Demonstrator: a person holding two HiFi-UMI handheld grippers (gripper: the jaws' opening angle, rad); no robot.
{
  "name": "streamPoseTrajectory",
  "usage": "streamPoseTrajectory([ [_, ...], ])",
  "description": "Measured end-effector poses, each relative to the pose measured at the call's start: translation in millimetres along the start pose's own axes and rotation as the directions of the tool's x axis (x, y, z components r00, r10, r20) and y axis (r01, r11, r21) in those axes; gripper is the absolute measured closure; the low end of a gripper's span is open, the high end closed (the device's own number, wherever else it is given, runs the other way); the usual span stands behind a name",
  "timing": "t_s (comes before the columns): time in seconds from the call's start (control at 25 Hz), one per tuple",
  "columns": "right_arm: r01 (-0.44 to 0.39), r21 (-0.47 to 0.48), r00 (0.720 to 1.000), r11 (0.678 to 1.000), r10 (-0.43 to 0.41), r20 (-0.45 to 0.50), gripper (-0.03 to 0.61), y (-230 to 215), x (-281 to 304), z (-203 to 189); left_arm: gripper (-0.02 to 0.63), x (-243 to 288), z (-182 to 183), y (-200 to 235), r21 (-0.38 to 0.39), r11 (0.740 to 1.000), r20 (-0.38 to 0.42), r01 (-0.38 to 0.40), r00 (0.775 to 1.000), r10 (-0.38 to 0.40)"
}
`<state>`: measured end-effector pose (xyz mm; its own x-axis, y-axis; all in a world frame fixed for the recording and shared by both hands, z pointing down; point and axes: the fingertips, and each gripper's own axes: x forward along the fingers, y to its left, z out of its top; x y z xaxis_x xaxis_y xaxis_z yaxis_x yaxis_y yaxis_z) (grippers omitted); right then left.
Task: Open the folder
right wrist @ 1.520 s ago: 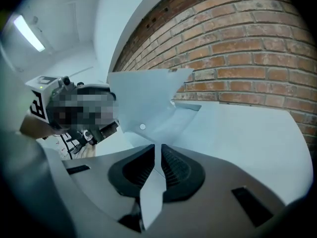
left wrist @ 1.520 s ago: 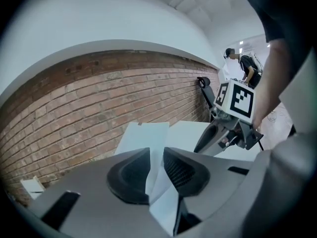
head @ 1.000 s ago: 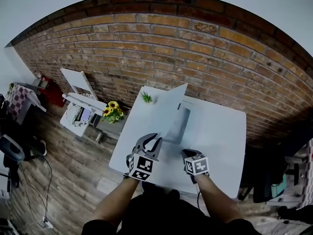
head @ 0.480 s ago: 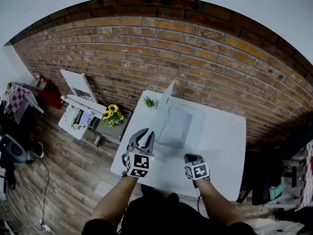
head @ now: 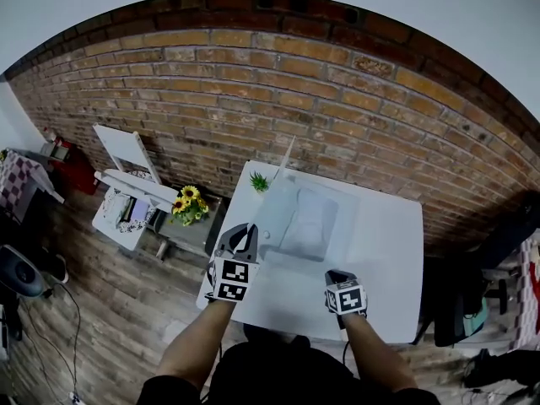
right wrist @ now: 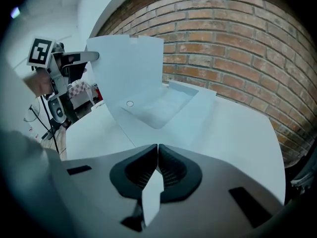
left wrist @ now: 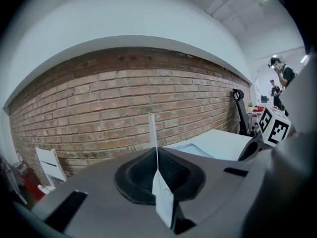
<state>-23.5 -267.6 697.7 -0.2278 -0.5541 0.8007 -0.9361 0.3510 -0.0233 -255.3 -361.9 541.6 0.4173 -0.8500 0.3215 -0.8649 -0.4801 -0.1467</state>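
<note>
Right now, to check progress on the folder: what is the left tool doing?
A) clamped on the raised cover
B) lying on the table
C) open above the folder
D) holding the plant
A: the left tool is shut on the cover, lifted off the table.

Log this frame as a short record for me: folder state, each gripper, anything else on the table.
folder: lying on the white table
cover: raised off the folder, not yet laid flat
left gripper: shut on the cover's edge
right gripper: shut, nothing between the jaws, above the table's near side
also on table: small green plant at the far left corner
</note>
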Motion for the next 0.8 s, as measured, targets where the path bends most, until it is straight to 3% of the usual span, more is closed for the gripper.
streamPoseTrajectory([
  [0.08, 0.007, 0.017, 1.0, 1.0, -0.007, -0.005, 0.557, -1, -1, -1, 0.594, 2, 2, -8, -0.019, 0.999, 0.021, 0.048, 0.999, -0.048],
  [0.4, 0.031, 0.063, 1.0, 0.998, -0.031, -0.004, 0.555, -10, -12, -13, 0.594, 3, 20, -60, 0.034, 0.98, 0.065, 0.197, 0.978, -0.198],
  [0.8, 0.045, 0.087, 0.999, 0.995, -0.043, -0.028, 0.545, -58, -41, -52, 0.594, -4, 34, -128, -0.023, 0.972, 0.083, 0.233, 0.97, -0.231],
])
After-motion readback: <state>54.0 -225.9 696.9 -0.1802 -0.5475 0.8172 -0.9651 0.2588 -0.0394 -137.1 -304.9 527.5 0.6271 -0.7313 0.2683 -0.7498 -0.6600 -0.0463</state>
